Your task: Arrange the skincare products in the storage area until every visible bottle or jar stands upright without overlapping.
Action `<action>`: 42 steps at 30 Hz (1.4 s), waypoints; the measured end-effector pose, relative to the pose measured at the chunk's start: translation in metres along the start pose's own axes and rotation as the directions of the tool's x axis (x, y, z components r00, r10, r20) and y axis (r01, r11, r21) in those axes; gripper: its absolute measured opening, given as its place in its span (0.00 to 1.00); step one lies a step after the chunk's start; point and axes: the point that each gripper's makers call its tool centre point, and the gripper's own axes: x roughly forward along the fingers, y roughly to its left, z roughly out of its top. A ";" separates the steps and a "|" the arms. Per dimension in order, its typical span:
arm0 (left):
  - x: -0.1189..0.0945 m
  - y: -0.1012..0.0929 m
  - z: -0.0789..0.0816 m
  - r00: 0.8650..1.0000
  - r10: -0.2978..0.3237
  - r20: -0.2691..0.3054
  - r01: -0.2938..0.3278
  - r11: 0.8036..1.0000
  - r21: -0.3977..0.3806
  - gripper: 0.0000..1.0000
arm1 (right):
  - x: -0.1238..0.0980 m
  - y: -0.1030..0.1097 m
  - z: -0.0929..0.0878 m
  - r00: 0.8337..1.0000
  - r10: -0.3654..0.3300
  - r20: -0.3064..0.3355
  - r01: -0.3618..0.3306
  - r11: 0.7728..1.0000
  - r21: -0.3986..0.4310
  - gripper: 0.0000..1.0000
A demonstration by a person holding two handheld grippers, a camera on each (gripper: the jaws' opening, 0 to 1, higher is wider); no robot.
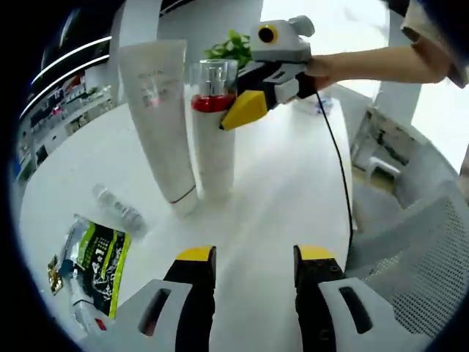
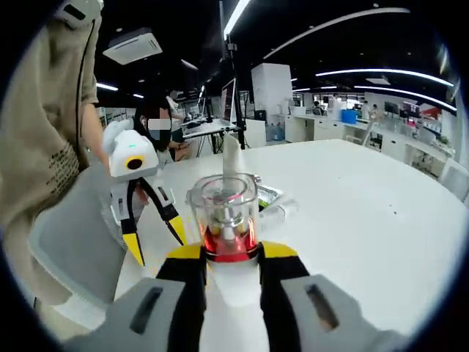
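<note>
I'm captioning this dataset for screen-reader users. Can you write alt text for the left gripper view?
On a white table, the right gripper clamps a white bottle with a clear cap standing upright beside an upright white tube. The left gripper waits open in the foreground, and a small clear bottle and a green-and-black sachet lie flat at left.

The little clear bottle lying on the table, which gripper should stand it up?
Probably the left gripper: it is open, and the little clear bottle lies close by. The right gripper is shut on the pump bottle.
</note>
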 end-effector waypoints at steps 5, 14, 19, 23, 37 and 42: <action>-0.004 0.003 -0.006 1.000 0.019 -0.007 -0.019 1.000 -0.020 0.39 | 0.005 -0.003 0.002 1.000 0.026 0.011 -0.026 1.000 -0.009 0.26; -0.006 0.002 -0.011 1.000 0.020 -0.012 -0.020 0.999 -0.028 0.39 | 0.005 0.001 0.002 0.999 0.046 0.004 -0.045 0.999 -0.018 0.27; -0.005 0.002 -0.010 1.000 0.017 -0.011 -0.017 0.999 -0.027 0.39 | 0.005 0.001 0.003 0.999 0.033 0.002 -0.033 0.999 0.028 0.28; -0.006 0.003 -0.008 1.000 0.018 -0.006 -0.018 0.999 -0.027 0.40 | 0.002 -0.006 0.001 1.000 -0.020 -0.010 0.021 0.998 0.063 0.34; -0.028 0.003 -0.006 0.999 0.031 0.023 -0.030 0.999 -0.027 0.47 | -0.031 -0.019 0.034 0.952 -0.305 -0.020 0.306 0.950 0.064 0.48; -0.041 -0.002 -0.012 0.999 0.032 0.036 -0.030 0.999 -0.041 0.51 | -0.047 -0.011 0.060 0.926 -0.375 0.033 0.373 0.925 0.069 0.49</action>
